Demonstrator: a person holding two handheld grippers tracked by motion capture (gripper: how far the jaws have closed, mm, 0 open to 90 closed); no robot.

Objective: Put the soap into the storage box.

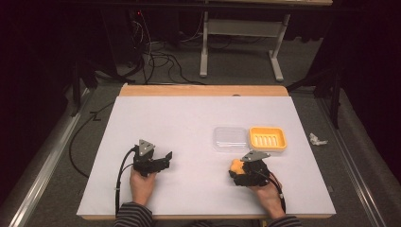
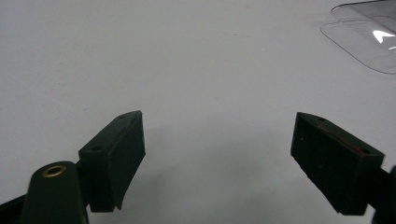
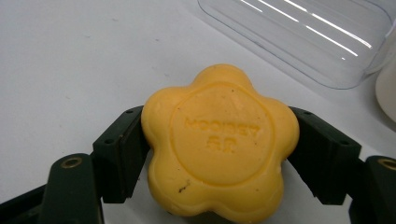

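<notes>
A white table (image 1: 189, 142) is taking up most of the high view, with a wooden edge along its far side. Toward its right, a clear lid (image 1: 230, 138) is lying flat, and an orange dish (image 1: 267, 138) is sitting just beside it on the right, the two touching or nearly so. Off the table to the right, a crumpled scrap (image 1: 317, 139) is lying on the grey floor.

The left gripper (image 1: 156, 161) is resting low over the table's near left part, held by the left hand (image 1: 142, 182). In the left gripper view its jaws are standing wide apart over bare white surface, gripping nothing (image 2: 217, 140), with a corner of the lid (image 2: 369, 42) showing at the upper right.

The right gripper (image 1: 239, 170) is sitting near the lid's front edge, held by the right hand (image 1: 267, 194). Its jaws are pinching the soap (image 3: 219, 142), a yellow flower-shaped bar with stamped lettering, one jaw pressing each side. The soap is sitting at or just above the table, just in front of the lid (image 3: 299, 37); whether it is touching the surface is unclear.
</notes>
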